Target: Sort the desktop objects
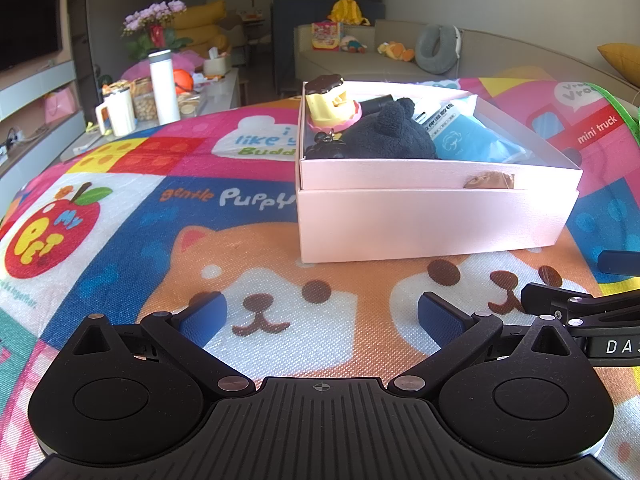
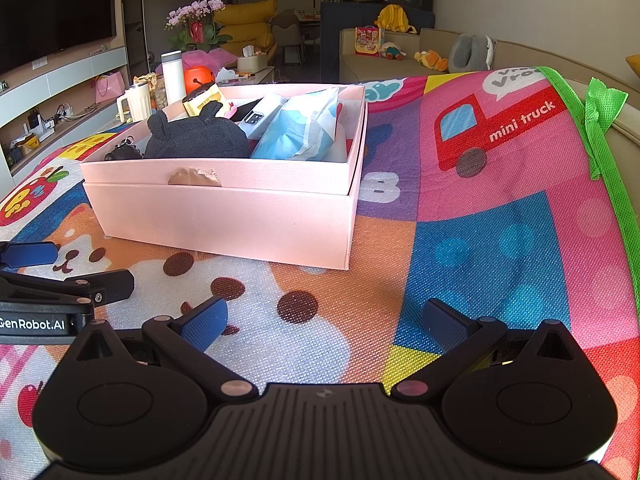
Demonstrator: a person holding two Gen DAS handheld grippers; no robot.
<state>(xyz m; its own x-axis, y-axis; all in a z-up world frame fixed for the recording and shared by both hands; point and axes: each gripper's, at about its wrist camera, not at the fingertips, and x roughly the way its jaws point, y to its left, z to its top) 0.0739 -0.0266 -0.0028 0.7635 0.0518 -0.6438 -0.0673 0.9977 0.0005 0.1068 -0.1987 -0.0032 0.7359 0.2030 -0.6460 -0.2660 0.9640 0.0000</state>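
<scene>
Cartoon play mat [image 1: 160, 208] covering the surface. White flask [image 1: 164, 86] and cream mug [image 1: 118, 114] standing at ten o'clock; pink orchids [image 1: 154, 14] blooming behind. Beige sofa [image 2: 400, 66] at one o'clock, carrying a grey neck pillow [image 2: 470, 52].

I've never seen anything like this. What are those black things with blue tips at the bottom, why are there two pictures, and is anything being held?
Those are two hand-held grabbing tools; a person carries one in each hand. Each has a camera looking forward along its two fingers, so one picture comes from the left gripper and the other from the right gripper. The blue parts are the pads of their jaws. Both stand wide open and hold nothing. They hover over a colourful cartoon mat. On it sits a pink box that holds a black plush toy, a yellow figurine and a blue packet.
</scene>
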